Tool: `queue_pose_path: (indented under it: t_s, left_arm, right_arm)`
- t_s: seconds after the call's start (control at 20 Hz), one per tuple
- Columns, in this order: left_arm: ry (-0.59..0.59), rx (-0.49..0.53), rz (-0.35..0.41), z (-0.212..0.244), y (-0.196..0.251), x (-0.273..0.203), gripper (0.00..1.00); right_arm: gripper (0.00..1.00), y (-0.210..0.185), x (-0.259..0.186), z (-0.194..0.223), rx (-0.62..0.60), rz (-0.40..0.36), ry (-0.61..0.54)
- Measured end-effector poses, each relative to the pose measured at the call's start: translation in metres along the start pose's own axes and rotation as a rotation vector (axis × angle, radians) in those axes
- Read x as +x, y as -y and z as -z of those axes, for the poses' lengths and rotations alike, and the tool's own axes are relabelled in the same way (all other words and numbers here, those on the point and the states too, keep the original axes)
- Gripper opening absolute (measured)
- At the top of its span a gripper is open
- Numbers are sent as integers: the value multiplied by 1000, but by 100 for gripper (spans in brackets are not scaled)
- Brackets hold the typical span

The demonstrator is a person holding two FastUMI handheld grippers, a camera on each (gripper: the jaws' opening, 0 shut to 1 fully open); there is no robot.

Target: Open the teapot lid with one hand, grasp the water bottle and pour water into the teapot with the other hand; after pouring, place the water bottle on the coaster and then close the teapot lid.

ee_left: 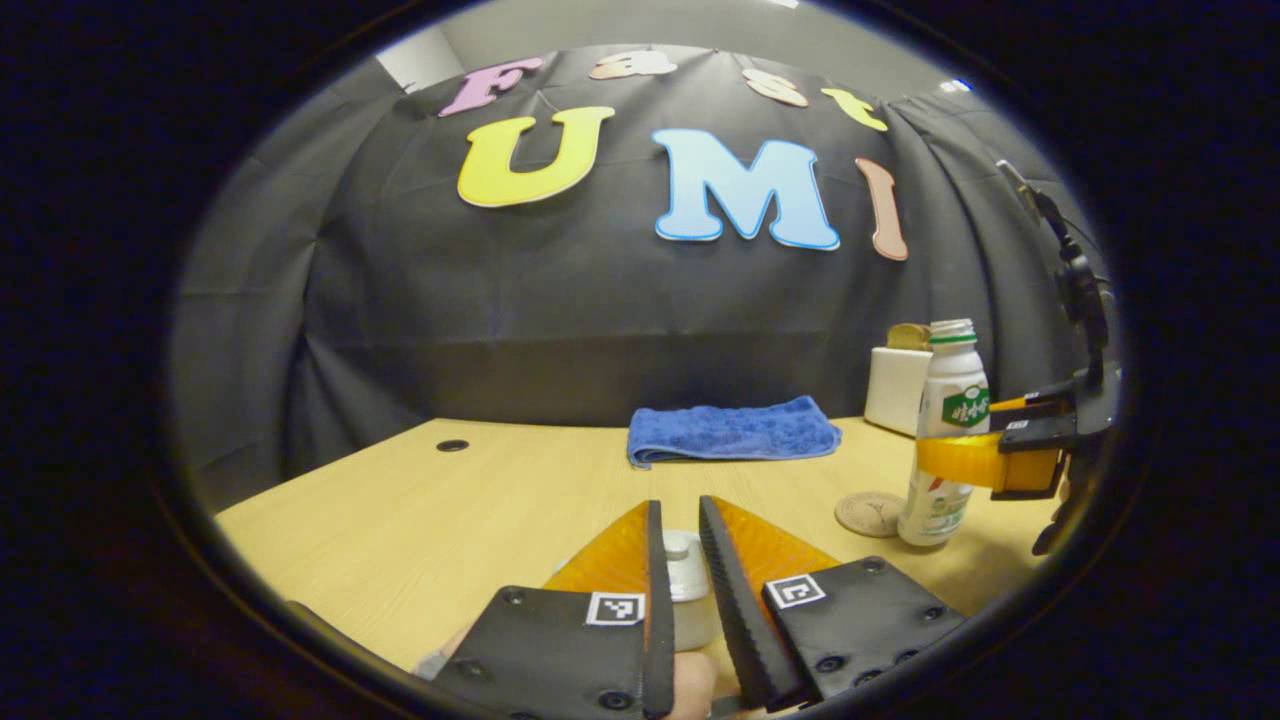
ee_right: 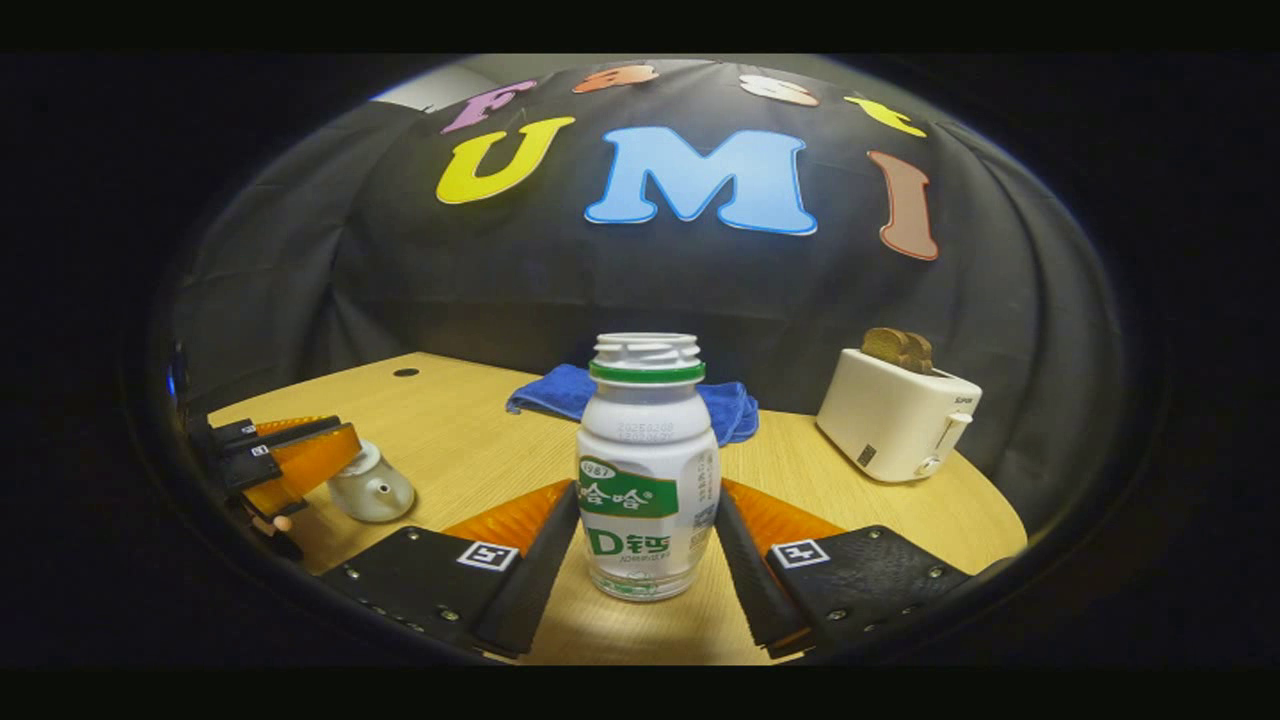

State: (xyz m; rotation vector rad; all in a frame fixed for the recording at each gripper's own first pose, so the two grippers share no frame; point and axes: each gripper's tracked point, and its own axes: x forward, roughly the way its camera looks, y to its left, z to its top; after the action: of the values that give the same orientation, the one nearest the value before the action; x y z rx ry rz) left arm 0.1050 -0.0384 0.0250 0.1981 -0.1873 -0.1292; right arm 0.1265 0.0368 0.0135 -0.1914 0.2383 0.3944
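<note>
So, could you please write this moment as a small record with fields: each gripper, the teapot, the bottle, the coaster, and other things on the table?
left gripper: jaws nearly closed around the teapot lid knob; contact cannot be confirmed
right gripper: jaws on either side of the bottle; contact unclear
teapot: white, on the wooden table, lid still on
water bottle: upright, uncapped, standing on the table
coaster: round, bare, beside the bottle
towel: blue, folded, near the back wall
toaster: white, bread inside

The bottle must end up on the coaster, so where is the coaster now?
In the left gripper view the coaster lies on the table, right of centre, just left of the water bottle and in front of the blue towel.
</note>
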Motion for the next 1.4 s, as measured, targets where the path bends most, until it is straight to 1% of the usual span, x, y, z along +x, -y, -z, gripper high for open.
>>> queue_pose_path:
  t_s: [0.05,0.1,0.15,0.3,0.5,0.7,0.85,1.1,1.15,1.3,1.35,1.4]
  left_arm:
    - [29,-13,4,-7,0,-4,77]
    - [50,-22,4,-13,-2,-7,0]
    - [60,-30,6,-17,-1,-10,31]
    - [58,-12,-3,-18,-2,-15,32]
    - [18,13,-25,-8,-4,-17,32]
    - [17,-9,-37,-10,-9,-23,32]
    - [15,-21,-60,-10,-16,-28,32]
    - [-3,-18,-86,-6,-24,-30,31]
    - [1,-20,-88,-7,-24,-31,77]
    - [8,-30,-91,-9,-26,-33,77]
    - [9,-33,-94,-9,-28,-32,32]
    - [6,-34,-94,-7,-29,-32,77]
  right_arm:
    - [77,0,0,-2,0,1,3]
    - [77,1,1,-1,-2,3,3]
    - [77,1,2,-2,-5,5,1]
    - [77,0,4,-3,-7,5,-1]
    - [77,-2,8,-16,-11,9,24]
    - [77,-2,20,-30,-6,9,52]
    - [77,1,29,-37,15,13,68]
    - [77,8,41,-34,55,25,60]
    - [77,8,42,-32,66,20,58]
    - [77,8,50,-28,80,10,51]
    - [77,6,51,-26,84,6,43]
    - [77,6,53,-24,85,3,37]
